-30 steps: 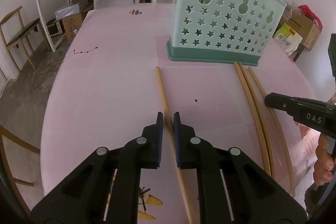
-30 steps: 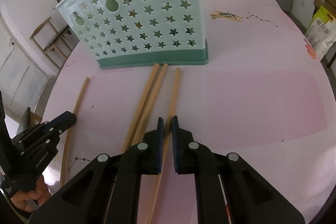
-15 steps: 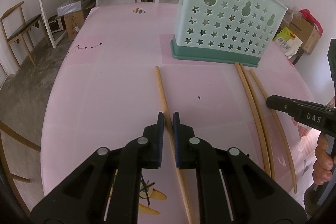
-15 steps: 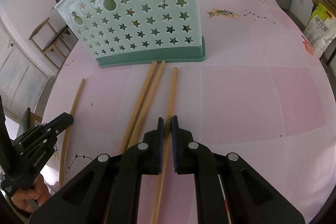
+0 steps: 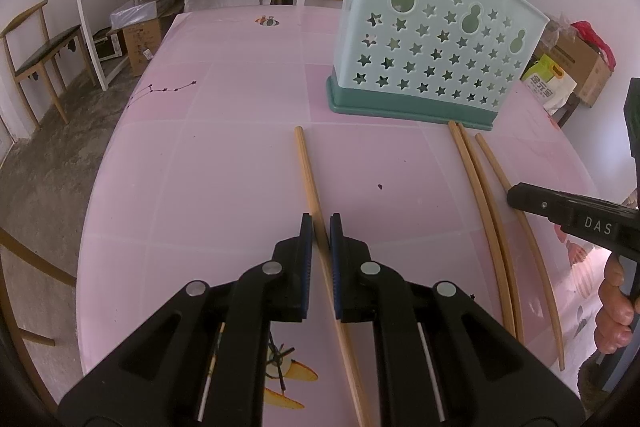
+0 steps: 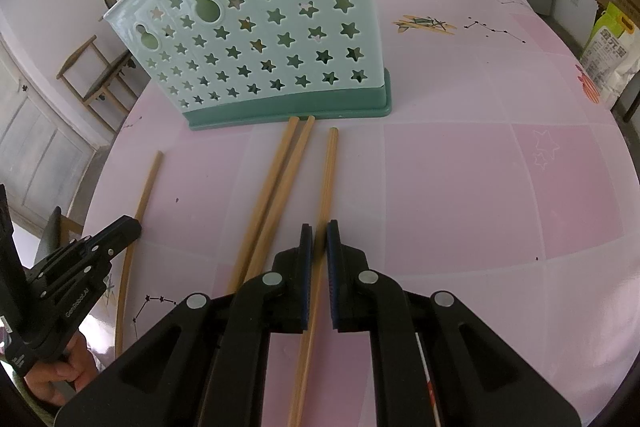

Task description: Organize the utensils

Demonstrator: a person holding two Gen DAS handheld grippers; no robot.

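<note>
Both black two-finger grippers angle downward — the left gripper (image 5: 318,223) and right gripper (image 6: 316,229) each nearly closed, jaws narrowly apart.

Almost nothing has changed: the star-holed basket (image 5: 432,39) sits very slightly shifted in both wrist views.

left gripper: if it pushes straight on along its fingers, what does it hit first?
Most likely the pink tabletop: the left gripper points down at it, shut on a lone chopstick that runs ahead. The green utensil holder lies farther on and to the right. Depth is hard to judge here.
</note>
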